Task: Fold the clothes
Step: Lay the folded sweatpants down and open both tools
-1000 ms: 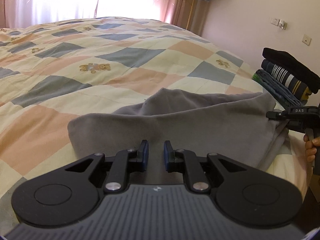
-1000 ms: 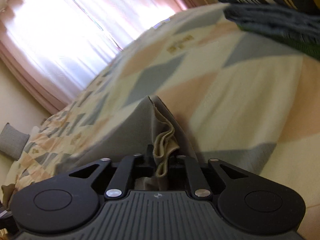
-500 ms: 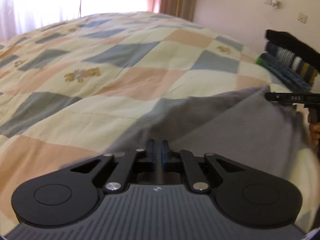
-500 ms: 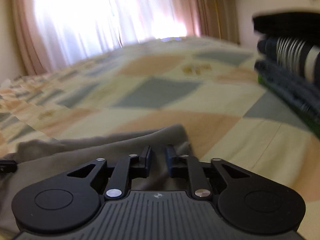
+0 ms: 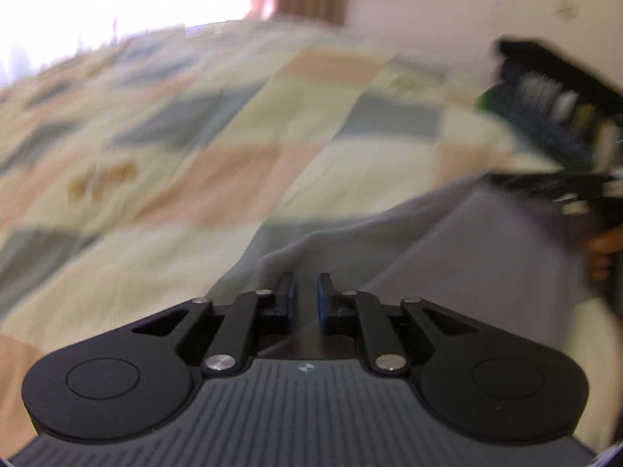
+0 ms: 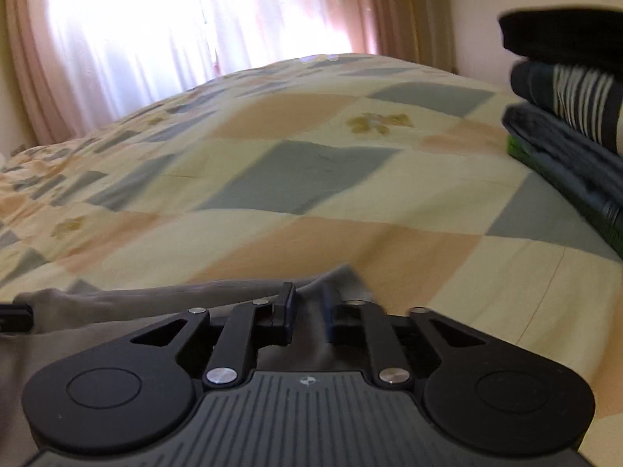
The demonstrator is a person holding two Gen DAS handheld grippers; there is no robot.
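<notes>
A grey garment (image 5: 486,264) lies folded on the patchwork quilt (image 5: 194,163). My left gripper (image 5: 304,295) is shut on its near edge, and a ridge of cloth runs up into the jaws. In the right wrist view the garment (image 6: 155,299) stretches off to the left as a low band. My right gripper (image 6: 309,303) has grey cloth between its closing jaws, with a corner sticking up beside the right finger. The left wrist view is blurred; the right gripper (image 5: 506,181) shows at the cloth's far right edge, with a hand (image 5: 603,249) behind it.
A stack of folded clothes (image 6: 564,109), black on top with striped and dark blue below, sits on the bed's right side close to the right gripper. The quilt (image 6: 311,175) runs back to pink curtains (image 6: 155,39) over a bright window. A pale wall stands behind the stack.
The left jaws, open above the garment a second ago, have shut on its edge. The right gripper has rolled from tilted to level and now holds a thinner, flatter piece. Both hands have shifted sideways.
</notes>
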